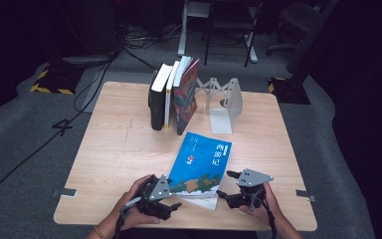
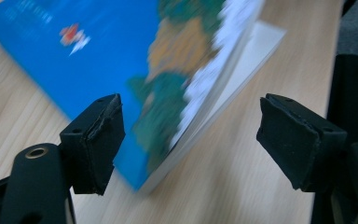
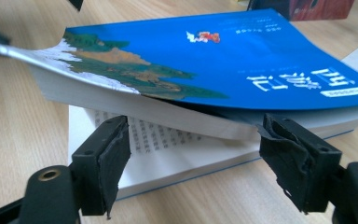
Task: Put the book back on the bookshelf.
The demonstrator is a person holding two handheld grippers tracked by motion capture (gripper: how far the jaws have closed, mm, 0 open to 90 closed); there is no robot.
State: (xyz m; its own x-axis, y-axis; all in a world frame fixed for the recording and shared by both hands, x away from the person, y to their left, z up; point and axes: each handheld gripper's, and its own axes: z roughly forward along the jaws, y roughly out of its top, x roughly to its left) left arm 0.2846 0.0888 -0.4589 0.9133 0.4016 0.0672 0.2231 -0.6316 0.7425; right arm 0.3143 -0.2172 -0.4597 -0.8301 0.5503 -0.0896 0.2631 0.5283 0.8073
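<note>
Near the table's front edge, both grippers (image 1: 175,204) (image 1: 222,195) are flanking the book (image 1: 202,162), jaws released; its lifting cover is risking creasing if pinched alone.

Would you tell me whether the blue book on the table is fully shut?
Partly open: the blue book lies flat, its cover and upper pages lifted off the printed lower pages.

A light wooden tabletop (image 1: 119,149) carries everything. Near its front edge lies a blue paperback book (image 1: 201,162), flat on the wood but with its cover and upper pages lifted off the lower pages. At the back stand three upright books (image 1: 171,94), leaning together, and just beside them a white metal bookend (image 1: 226,102).
</note>
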